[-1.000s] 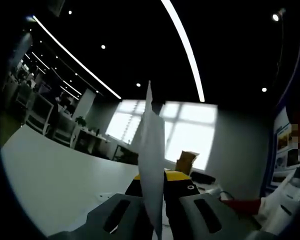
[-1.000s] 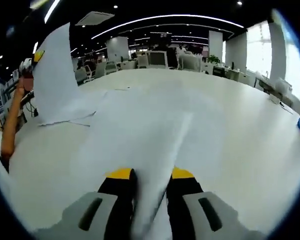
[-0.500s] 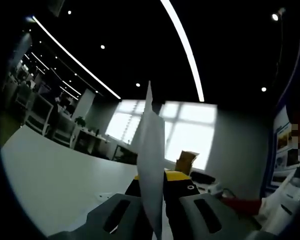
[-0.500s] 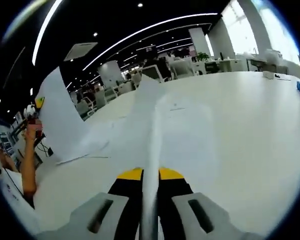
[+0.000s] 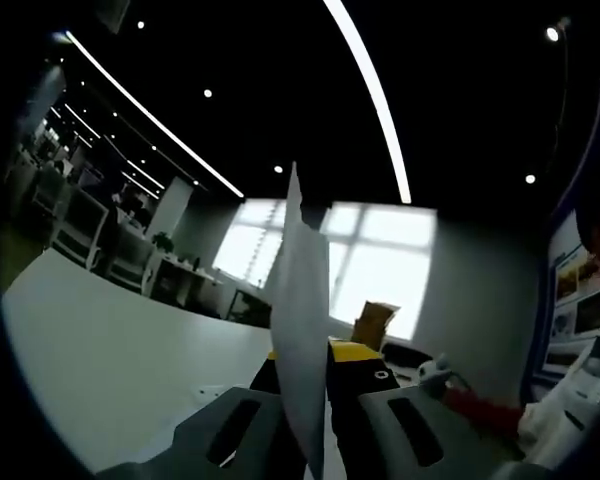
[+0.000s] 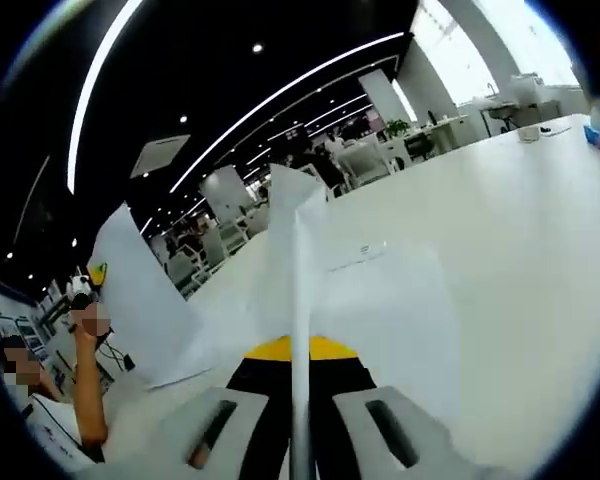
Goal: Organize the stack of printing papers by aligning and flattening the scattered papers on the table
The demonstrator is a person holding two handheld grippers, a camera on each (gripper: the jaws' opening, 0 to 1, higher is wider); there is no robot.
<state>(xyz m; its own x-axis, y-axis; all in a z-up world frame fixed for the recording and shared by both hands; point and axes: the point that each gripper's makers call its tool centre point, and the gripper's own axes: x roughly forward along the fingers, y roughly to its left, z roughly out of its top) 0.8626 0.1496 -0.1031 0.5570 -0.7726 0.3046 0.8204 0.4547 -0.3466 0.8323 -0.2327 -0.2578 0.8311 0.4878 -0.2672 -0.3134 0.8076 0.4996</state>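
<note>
Left gripper view: my left gripper (image 5: 302,372) pinches a paper sheet (image 5: 300,320); right gripper (image 6: 298,362) clamps papers (image 6: 380,310) off the table (image 6: 540,250).

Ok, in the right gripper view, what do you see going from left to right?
A person's raised hand → the big sheet of paper standing up → the paper edge pinched in the right gripper → the bare white table.
</note>
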